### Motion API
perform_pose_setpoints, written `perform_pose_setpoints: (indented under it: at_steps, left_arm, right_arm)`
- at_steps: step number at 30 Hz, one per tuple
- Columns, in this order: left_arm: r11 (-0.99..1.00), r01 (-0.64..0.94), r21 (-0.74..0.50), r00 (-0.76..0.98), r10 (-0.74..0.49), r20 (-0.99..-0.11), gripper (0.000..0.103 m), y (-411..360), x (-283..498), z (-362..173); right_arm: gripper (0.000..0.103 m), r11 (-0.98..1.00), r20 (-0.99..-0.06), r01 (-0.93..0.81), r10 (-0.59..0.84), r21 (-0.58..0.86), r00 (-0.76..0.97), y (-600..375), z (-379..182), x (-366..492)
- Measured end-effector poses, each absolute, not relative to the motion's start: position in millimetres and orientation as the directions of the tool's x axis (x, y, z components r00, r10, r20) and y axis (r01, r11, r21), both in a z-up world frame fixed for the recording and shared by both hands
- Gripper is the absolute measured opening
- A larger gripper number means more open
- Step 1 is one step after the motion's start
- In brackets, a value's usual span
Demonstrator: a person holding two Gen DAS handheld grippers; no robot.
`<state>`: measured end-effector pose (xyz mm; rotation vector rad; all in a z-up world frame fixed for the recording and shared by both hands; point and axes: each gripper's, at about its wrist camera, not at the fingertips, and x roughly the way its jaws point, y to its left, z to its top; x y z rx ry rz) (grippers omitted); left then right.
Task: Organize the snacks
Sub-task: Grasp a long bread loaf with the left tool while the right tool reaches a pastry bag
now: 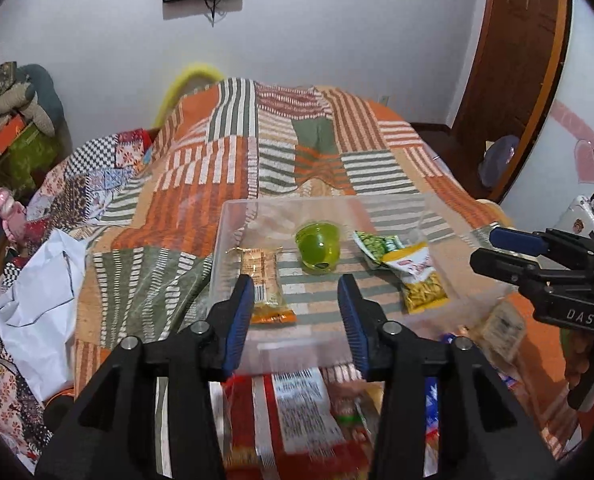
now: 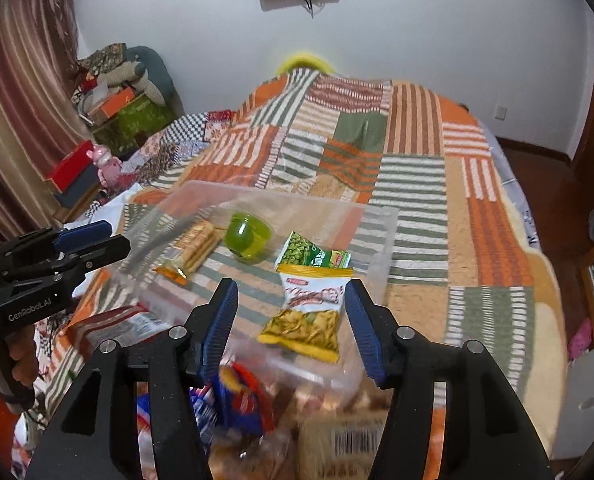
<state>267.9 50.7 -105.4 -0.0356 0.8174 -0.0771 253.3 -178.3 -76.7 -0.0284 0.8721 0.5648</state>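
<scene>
A clear plastic bin (image 1: 233,216) stands on a bed covered with a striped patchwork blanket (image 1: 233,152) in orange, green and white. Inside the bin lie four snacks. A long pack of biscuits (image 1: 263,280) with orange ends lies at the left side. A green jelly cup (image 1: 317,249) sits near the middle, tipped on its side. To the right of it is a green pea packet (image 2: 313,255), and a yellow and white chips packet (image 2: 311,312) lies partly over its near edge.

The left tongs (image 1: 297,304) are spread wide and hold nothing; they hover above the near part of the bin, and the left finger is just beside the biscuit pack. The right tongs (image 2: 291,312) are also spread wide and empty, and in the right wrist view the chips packet appears between the two fingers.

In front of the bin, close below both cameras, is a blurred pile of more snack packets (image 1: 297,408), among them a red one with a barcode label. A white plastic bag (image 1: 45,292) lies on the bed to the left.
</scene>
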Motion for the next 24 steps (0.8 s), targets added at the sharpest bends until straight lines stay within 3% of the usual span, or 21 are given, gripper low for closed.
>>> perform_pose_setpoints:
  at_steps: [10, 24]
  left_arm:
    - [0.998, 0.033, -0.058, 0.709, -0.064, -0.702, 0.063, 36, 190, -81]
    - [0.998, 0.024, -0.062, 0.593, -0.064, -0.803, 0.068, 2, 109, -115]
  right_arm:
    - [0.052, 0.847, -0.690, -0.503, 0.468, 0.171, 0.552, -203, -46, 193]
    - [0.054, 0.835, -0.678, -0.523, 0.485, 0.171, 0.552, -226, -47, 140]
